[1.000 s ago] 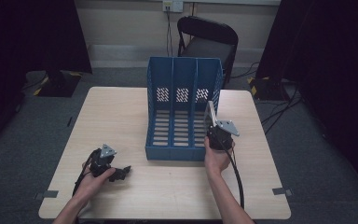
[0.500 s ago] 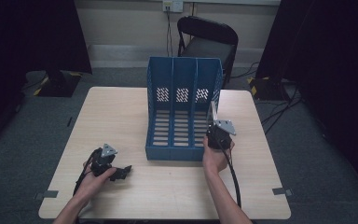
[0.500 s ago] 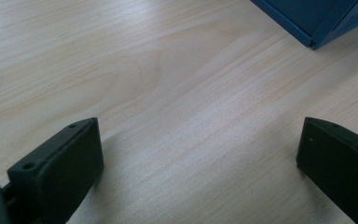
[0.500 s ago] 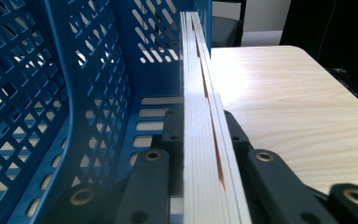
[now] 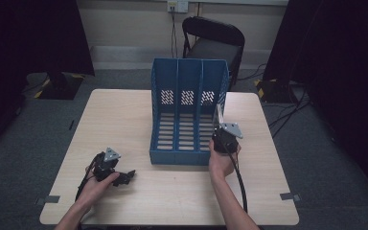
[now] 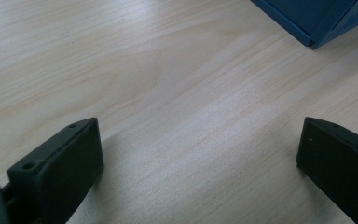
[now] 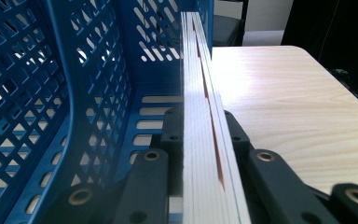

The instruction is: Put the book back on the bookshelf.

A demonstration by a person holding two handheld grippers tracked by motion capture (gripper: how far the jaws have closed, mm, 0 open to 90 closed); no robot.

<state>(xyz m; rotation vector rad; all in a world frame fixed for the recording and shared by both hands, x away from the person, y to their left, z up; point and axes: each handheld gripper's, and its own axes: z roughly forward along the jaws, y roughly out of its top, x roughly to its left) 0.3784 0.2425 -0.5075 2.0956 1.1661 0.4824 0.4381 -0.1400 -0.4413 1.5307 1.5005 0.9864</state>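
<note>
Here the left tongs (image 5: 122, 178) lie low on the wooden surface (image 5: 124, 120) near its front left corner, held in the person's left hand (image 5: 96, 184), with the jaws spread wide and nothing but bare wood between them; in the left gripper view a corner of the blue file rack (image 6: 317, 18) shows at the upper right, well apart from them. The blue file rack (image 5: 189, 115) stands in the middle of the surface, with three open compartments facing the person. At its right front corner the right tongs (image 5: 219, 125), gripped by the right hand (image 5: 222, 160), are closed on a thin white booklet (image 7: 205, 140) held upright on edge, which stands at the rack's rightmost compartment, close by its outer wall (image 7: 98, 79).
</note>
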